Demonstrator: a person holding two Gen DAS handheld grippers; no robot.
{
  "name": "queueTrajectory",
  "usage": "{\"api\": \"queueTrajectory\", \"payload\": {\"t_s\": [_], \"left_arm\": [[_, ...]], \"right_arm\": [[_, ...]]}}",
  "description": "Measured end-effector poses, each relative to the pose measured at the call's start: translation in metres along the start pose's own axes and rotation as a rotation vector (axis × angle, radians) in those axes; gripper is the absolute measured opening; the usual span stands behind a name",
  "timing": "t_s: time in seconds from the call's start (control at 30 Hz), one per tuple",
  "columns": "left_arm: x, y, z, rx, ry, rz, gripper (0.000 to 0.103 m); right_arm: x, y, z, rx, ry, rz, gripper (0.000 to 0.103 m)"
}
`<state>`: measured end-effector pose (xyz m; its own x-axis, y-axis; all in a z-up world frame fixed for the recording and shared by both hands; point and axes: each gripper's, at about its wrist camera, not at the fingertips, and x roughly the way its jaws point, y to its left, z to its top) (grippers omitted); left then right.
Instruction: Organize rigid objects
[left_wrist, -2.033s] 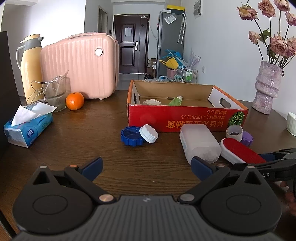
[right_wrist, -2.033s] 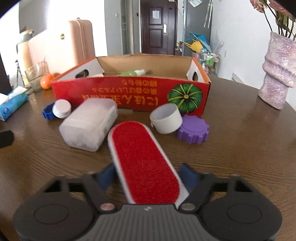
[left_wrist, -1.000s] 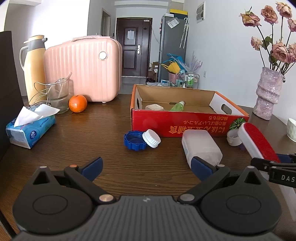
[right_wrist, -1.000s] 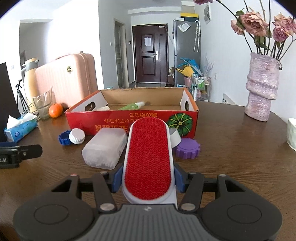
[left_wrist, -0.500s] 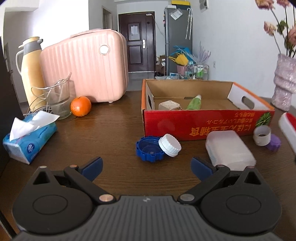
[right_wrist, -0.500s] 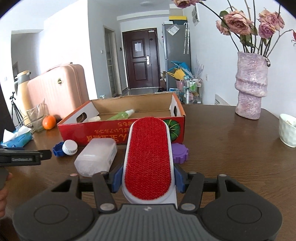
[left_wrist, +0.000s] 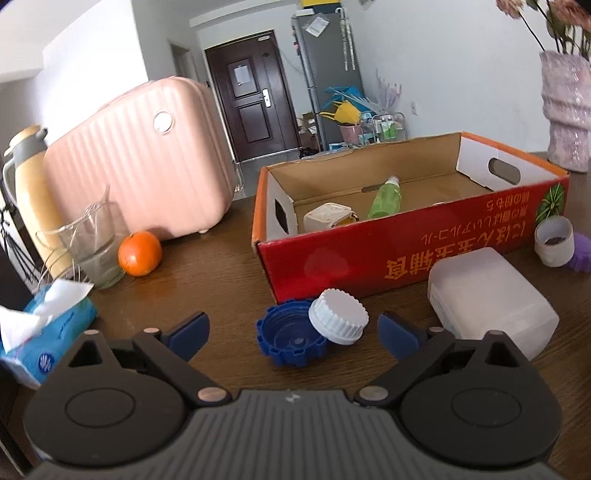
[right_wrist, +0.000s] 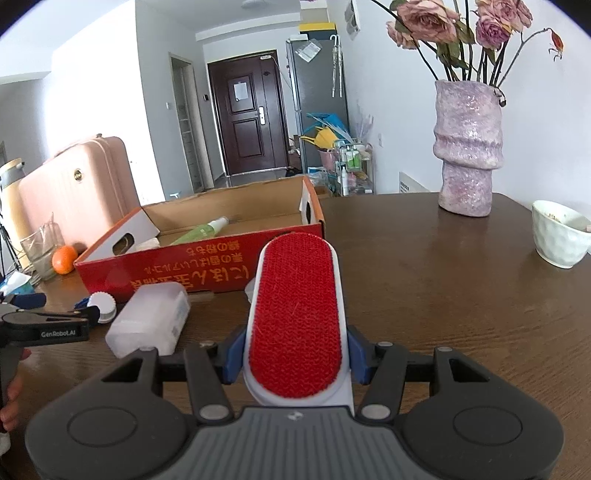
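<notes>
My right gripper (right_wrist: 295, 354) is shut on a red-faced lint brush (right_wrist: 295, 314), held above the table in front of the red cardboard box (right_wrist: 207, 266). My left gripper (left_wrist: 293, 328) hangs low over the table with its jaws wide and closing. A blue cap (left_wrist: 288, 343) and a white cap (left_wrist: 338, 319) leaning on it lie between the fingertips, untouched by the pads. A translucent white container (left_wrist: 487, 295) lies to the right of the caps. A white cup (left_wrist: 554, 243) and a purple cap (left_wrist: 583, 254) sit by the box's right corner. The box (left_wrist: 406, 258) holds a green bottle (left_wrist: 386, 197) and a white tub (left_wrist: 327, 218).
A pink suitcase (left_wrist: 147, 162), a thermos (left_wrist: 33, 192), a glass (left_wrist: 96, 251), an orange (left_wrist: 139, 253) and a tissue pack (left_wrist: 44, 332) stand on the left. A purple vase (right_wrist: 467, 147) and a white bowl (right_wrist: 557, 236) stand on the right.
My left gripper has come nearer to the two caps and rolled, and its jaws have narrowed a little. My right gripper has lifted the lint brush off the table and drifted right.
</notes>
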<state>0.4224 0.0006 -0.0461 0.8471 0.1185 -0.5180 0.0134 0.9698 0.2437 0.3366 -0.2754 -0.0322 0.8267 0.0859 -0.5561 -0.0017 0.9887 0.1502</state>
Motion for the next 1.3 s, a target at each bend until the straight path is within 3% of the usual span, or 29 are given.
{"api": "queueTrajectory", "payload": {"t_s": [0.13,0.23,0.33,0.37,0.4,0.8,1.3], "left_arm": [[0.006,-0.004,0.001,0.034,-0.008,-0.015,0.09],[0.014,-0.006,0.0,0.056,0.014,-0.05,0.074],[0.019,-0.008,-0.001,0.072,0.028,-0.091,0.042],[0.02,-0.008,-0.001,0.075,0.034,-0.105,0.026],[0.021,-0.008,-0.001,0.074,0.04,-0.12,0.019],[-0.001,-0.003,-0.002,0.044,-0.018,-0.173,0.017],[-0.045,0.019,-0.003,-0.089,-0.103,-0.237,0.017]], "right_arm": [[0.005,-0.001,-0.001,0.001,0.014,-0.008,0.055],[0.008,-0.003,-0.001,0.007,0.018,-0.012,0.055],[0.011,-0.004,-0.001,0.011,0.024,-0.017,0.055],[0.011,-0.004,-0.002,0.012,0.025,-0.018,0.055],[0.011,-0.004,-0.002,0.011,0.025,-0.017,0.055],[0.004,-0.002,-0.001,0.005,0.001,0.0,0.055],[-0.004,0.0,0.001,0.001,-0.018,0.024,0.055]]}}
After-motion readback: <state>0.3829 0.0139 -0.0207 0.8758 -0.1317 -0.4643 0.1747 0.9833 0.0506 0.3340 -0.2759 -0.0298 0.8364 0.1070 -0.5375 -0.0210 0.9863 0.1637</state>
